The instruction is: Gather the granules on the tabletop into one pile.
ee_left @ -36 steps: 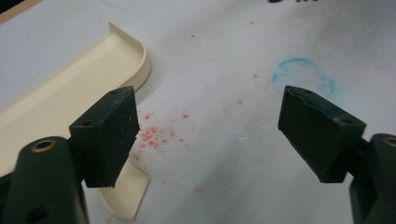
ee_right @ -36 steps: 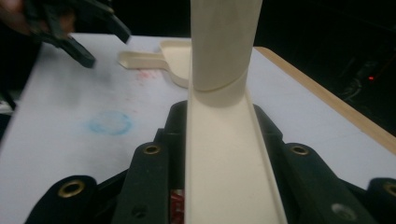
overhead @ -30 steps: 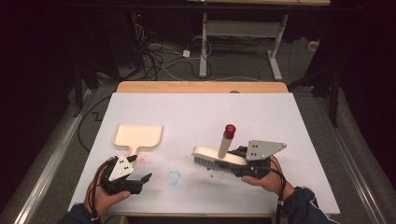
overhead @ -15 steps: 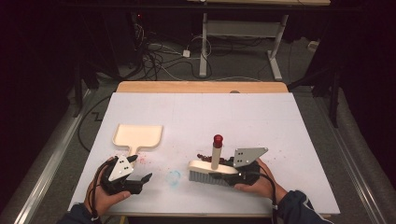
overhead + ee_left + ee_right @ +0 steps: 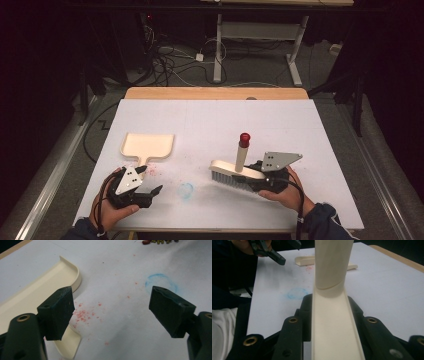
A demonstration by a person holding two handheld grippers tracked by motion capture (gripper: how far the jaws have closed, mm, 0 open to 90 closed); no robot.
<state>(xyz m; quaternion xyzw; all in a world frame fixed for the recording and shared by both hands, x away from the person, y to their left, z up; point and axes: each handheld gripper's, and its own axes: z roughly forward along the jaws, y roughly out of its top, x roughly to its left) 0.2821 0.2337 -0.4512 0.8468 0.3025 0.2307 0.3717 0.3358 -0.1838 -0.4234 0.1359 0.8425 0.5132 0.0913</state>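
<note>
The right tongs (image 5: 250,176) clamp the brush (image 5: 235,173), its long axis pointing toward the dustpan (image 5: 148,145). The left tongs (image 5: 150,181) gape wide, empty, just beside the dustpan's handle (image 5: 145,161), far nearer it.

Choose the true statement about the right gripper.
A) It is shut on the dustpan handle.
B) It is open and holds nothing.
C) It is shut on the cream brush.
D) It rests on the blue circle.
C: in the right gripper view the black jaws of the right gripper press on both sides of the cream brush, and the high view shows its bristles down on the white table.
</note>
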